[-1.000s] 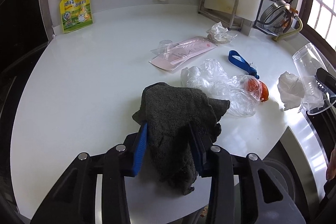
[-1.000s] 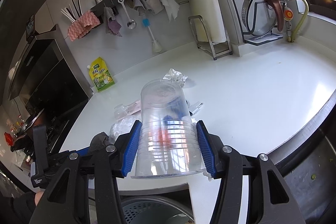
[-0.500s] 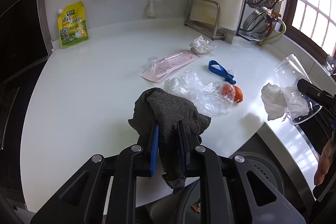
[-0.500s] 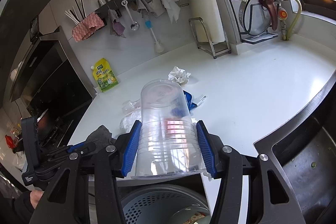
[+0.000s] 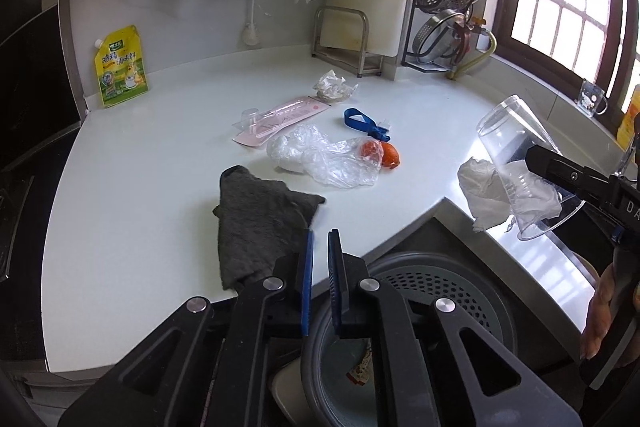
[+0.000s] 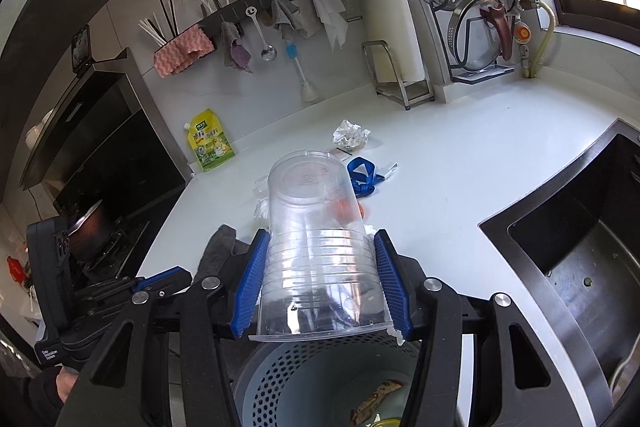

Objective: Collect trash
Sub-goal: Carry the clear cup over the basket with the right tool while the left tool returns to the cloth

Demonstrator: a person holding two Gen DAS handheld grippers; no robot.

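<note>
The right tool clamps a clear ribbed plastic cup, base forward, crumpled white tissue beside it, above the perforated grey bin. The left tool is nearly closed with nothing in it (the fuzzy grey cloth lies beside it at the glossy white bench edge). Crinkled plastic bag, blue strap and pink packet lie farther back.

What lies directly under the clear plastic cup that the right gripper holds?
Beneath the clear plastic cup, gripped in the right gripper, sits a perforated grey bin holding a snack wrapper. The bin's deeper contents are hidden by its wall and the jaws.
</note>
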